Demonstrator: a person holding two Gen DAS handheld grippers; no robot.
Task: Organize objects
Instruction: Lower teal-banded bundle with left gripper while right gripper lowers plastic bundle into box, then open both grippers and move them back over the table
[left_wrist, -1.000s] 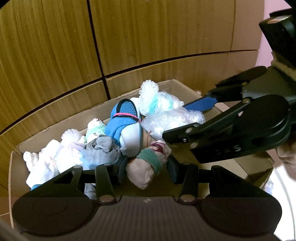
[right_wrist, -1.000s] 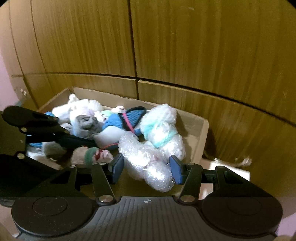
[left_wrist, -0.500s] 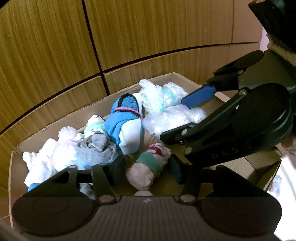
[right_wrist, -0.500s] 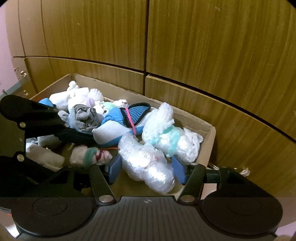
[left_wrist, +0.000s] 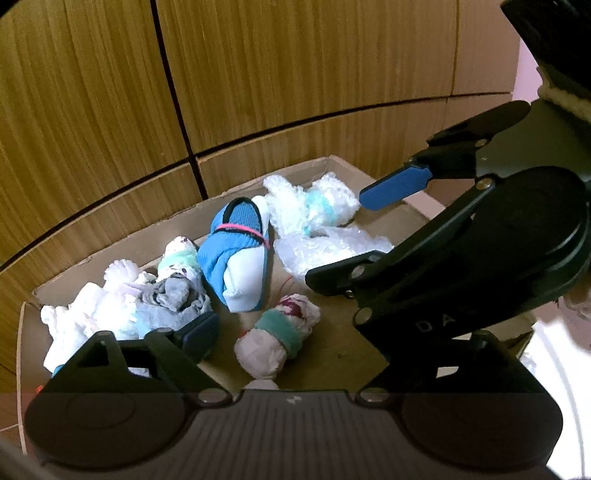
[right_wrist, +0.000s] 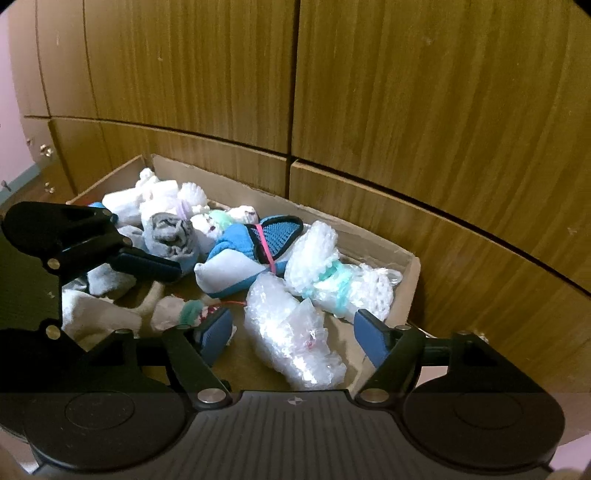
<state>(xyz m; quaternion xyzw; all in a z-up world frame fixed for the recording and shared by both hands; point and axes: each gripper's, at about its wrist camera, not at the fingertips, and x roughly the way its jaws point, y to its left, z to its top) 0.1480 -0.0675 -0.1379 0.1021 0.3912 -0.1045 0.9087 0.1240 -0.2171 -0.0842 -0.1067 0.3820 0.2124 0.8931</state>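
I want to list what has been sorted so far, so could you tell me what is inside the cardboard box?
The cardboard box holds rolled socks, among them a blue-and-white bundle and a grey one, and two clear plastic-wrapped bundles. Whatever lies beneath the pile is covered.

My left gripper's (left_wrist: 280, 332) right finger hidden behind my right gripper (left_wrist: 461, 258). Box (right_wrist: 406, 266) near wall cut off by my gripper bodies. Socks (right_wrist: 110, 317) partly covered.

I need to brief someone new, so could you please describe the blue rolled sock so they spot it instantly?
Start at the cardboard box standing against the wooden cabinets. Near its middle, among pale rolled socks and clear plastic bundles, lies the blue sock bundle. It alone is bright blue with a white toe, a mesh panel and a pink stripe.
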